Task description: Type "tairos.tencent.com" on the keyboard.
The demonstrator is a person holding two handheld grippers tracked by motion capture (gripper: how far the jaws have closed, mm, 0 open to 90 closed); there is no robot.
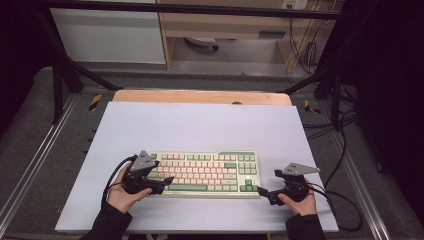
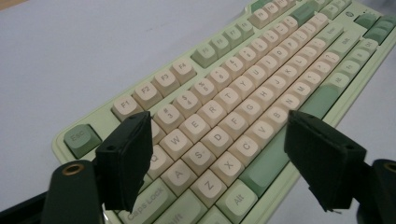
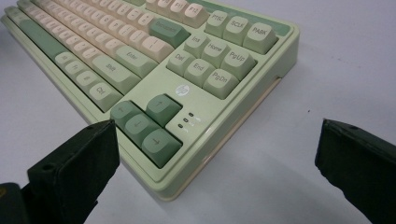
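Note:
A pale green keyboard (image 1: pixel 205 172) with cream and green keys lies on the white mat near the person's side. My left gripper (image 1: pixel 167 181) hangs open over the keyboard's left end; in the left gripper view its jaws straddle the letter keys of the keyboard (image 2: pixel 243 102), with nothing between them. My right gripper (image 1: pixel 261 191) stands open at the keyboard's front right corner. In the right gripper view the arrow keys (image 3: pixel 147 123) sit just ahead of the gap between the jaws, and the keyboard (image 3: pixel 196 84) stays apart from both.
The white mat (image 1: pixel 200 125) covers a wooden table (image 1: pixel 200 96) and has free room behind the keyboard. Black frame posts (image 1: pixel 57 80) stand at both sides. Cables (image 1: pixel 345 200) trail off the right edge.

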